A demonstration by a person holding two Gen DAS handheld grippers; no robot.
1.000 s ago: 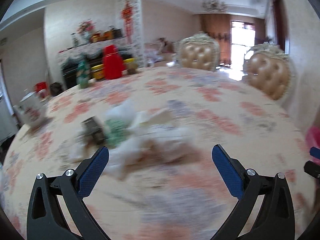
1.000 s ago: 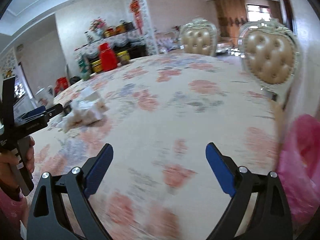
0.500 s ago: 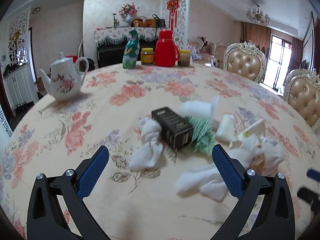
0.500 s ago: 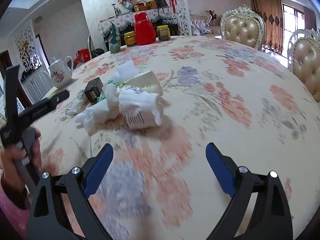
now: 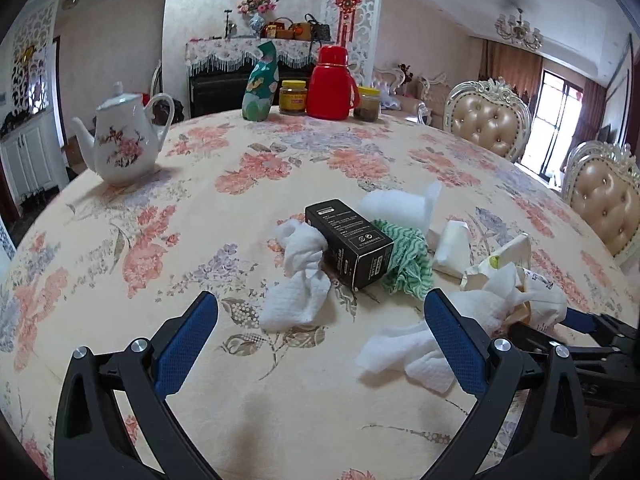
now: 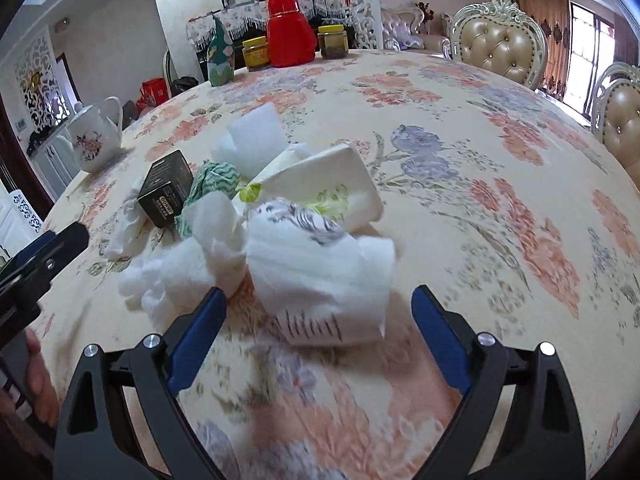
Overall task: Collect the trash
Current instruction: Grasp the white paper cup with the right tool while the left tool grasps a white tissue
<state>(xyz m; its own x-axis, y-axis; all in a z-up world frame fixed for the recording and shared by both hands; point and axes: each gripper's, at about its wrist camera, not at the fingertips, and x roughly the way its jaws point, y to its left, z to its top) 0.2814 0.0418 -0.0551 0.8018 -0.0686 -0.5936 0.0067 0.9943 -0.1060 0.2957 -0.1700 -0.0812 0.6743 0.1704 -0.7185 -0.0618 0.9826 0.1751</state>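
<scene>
A heap of trash lies on the flowered tablecloth: a black carton (image 5: 352, 242) (image 6: 166, 189), a green patterned cloth (image 5: 406, 258) (image 6: 208, 184), crumpled white tissues (image 5: 300, 280) (image 6: 188, 264), a white foam piece (image 5: 394, 206) (image 6: 256, 138), a white paper tray (image 6: 340, 188) and a crumpled printed wrapper (image 6: 316, 272). My left gripper (image 5: 320, 340) is open and empty, just short of the tissues. My right gripper (image 6: 318, 334) is open, its jaws either side of the wrapper's near end, and also shows in the left wrist view (image 5: 580, 320).
A white flowered teapot (image 5: 120, 144) (image 6: 94, 140) stands at the table's left. A red thermos (image 5: 330, 82) (image 6: 290, 32), a green bag (image 5: 260, 88) and two jars (image 5: 294, 96) stand at the far edge. Padded chairs (image 5: 488, 120) (image 6: 498, 44) stand on the right.
Both grippers swung left towards the trash heap and closed in on it. The right gripper now reaches the wrapper; a pink bag seen earlier is out of view.
</scene>
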